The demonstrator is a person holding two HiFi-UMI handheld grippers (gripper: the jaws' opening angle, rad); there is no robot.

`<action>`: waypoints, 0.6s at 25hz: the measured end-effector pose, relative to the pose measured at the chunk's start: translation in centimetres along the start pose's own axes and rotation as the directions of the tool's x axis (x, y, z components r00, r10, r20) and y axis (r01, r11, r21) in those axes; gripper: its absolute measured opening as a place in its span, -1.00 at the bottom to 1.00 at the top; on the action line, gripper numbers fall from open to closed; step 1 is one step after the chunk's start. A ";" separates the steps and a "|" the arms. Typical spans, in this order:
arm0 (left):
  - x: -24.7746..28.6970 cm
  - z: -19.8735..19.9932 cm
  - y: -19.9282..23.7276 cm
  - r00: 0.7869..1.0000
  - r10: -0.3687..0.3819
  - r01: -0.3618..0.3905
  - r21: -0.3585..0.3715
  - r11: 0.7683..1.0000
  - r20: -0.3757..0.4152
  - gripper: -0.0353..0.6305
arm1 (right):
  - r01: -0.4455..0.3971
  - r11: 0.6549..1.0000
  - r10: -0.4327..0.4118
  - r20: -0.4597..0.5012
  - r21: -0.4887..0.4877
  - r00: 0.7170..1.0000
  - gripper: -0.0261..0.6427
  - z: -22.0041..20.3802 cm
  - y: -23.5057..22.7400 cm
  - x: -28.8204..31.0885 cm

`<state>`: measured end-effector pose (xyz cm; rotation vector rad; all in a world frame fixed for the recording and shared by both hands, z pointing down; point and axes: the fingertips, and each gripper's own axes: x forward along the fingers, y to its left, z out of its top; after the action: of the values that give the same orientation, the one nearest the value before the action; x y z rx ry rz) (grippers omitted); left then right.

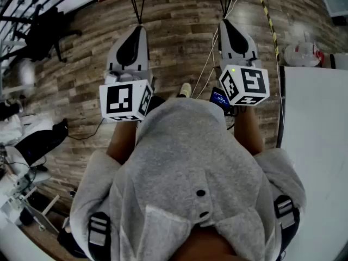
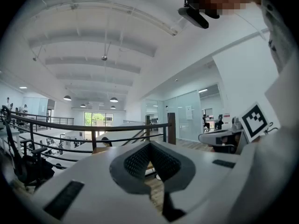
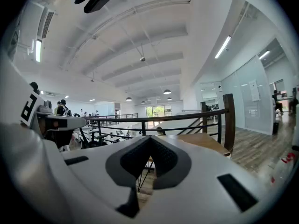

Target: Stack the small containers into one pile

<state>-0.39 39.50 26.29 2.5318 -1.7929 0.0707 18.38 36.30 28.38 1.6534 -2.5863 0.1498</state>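
Grey top (image 1: pixel 190 162): nearest the head camera, filling the lower middle of the head view. The person stands and looks steeply down over chest and forearms.
Left gripper (image 2: pixel 149 144): held level, out in front at the left, above the floor. Its fingers are pressed together tip to tip with nothing between them.
Right gripper (image 3: pixel 150 139): held close to level at the right, side by side with the left one. Its fingers are likewise closed on each other and empty.
Marker cubes: the left cube (image 1: pixel 126 100) and the right cube (image 1: pixel 246 85) sit at the near ends of the tools, with their patterned faces turned up to the head camera. Judged: this keeps them readable from above.
Floor (image 1: pixel 179 31): wood planks under both grippers, with thin cables (image 1: pixel 209 64) trailing across it between them.
Counter (image 1: pixel 318 145): a white slab at the right edge, just beside the right arm. No container shows on the part in view.
Railing (image 2: pixel 93 127): far ahead of both tools, with an open hall beyond it. Both gripper views look out this way, not at any work surface.
Red-and-white object (image 1: pixel 304 53): far right and blurred, so I cannot tell what it is.
Small containers: in no view, so their place is unknown from here.
Pose, judged: a neutral ready stance, with both tools shut, level and aimed away from the counter.
Task state, judged: not under way, with no pile and nothing picked.
Next move, judged: turn toward the containers, perhaps at the right, and spread the fingers before reaching.
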 end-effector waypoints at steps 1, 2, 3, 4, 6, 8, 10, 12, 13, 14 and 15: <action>-0.2 0.1 -0.1 1.000 0.003 -0.003 0.004 1.000 -0.003 -0.86 | -0.003 1.000 0.003 -0.002 0.003 1.000 -0.89 0.0 0.0 -0.2; -0.4 0.1 -0.1 1.000 0.007 -0.007 0.008 1.000 -0.007 -0.86 | -0.006 1.000 0.006 -0.004 0.005 1.000 -0.89 0.0 0.1 -0.5; -0.6 0.0 -0.2 1.000 0.009 -0.009 0.012 1.000 -0.012 -0.86 | -0.009 1.000 0.009 -0.007 0.005 1.000 -0.89 0.0 0.1 -0.7; -0.9 -0.1 -0.3 1.000 0.012 -0.011 0.016 1.000 -0.016 -0.86 | -0.012 1.000 0.012 -0.009 0.005 1.000 -0.89 0.0 0.2 -1.0; -1.4 -0.1 -0.4 1.000 0.015 -0.015 0.026 1.000 -0.019 -0.86 | -0.020 1.000 0.020 -0.006 0.007 1.000 -0.89 0.1 0.5 -1.4; -1.7 0.0 -0.5 1.000 0.019 -0.018 0.027 0.999 -0.014 -0.86 | -0.030 0.999 0.030 0.001 0.014 1.000 -0.89 0.3 0.6 -1.6; -1.8 0.1 -0.9 1.000 0.021 -0.021 0.025 0.999 -0.012 -0.86 | -0.035 0.999 0.035 0.011 0.024 0.999 -0.89 0.5 0.6 -1.8; -1.8 0.3 -1.3 1.000 0.025 -0.025 0.027 0.999 -0.013 -0.86 | -0.040 0.999 0.039 0.023 0.036 0.999 -0.89 0.9 0.3 -2.1; -1.9 0.5 -1.5 1.000 0.028 -0.028 0.030 0.999 -0.014 -0.86 | -0.040 0.998 0.039 0.024 0.041 0.999 -0.89 1.1 0.1 -2.2; -1.8 0.6 -1.7 0.999 0.030 -0.030 0.032 0.999 -0.014 -0.86 | -0.037 0.998 0.036 0.023 0.043 0.999 -0.89 1.2 -0.1 -2.3; -1.8 0.8 -1.9 0.999 0.030 -0.029 0.034 0.999 -0.014 -0.86 | -0.033 0.998 0.032 0.019 0.044 0.999 -0.89 1.3 -0.4 -2.3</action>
<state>0.84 41.75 25.37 2.5204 -1.8395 0.1210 19.72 38.09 26.84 1.6347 -2.6434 0.1960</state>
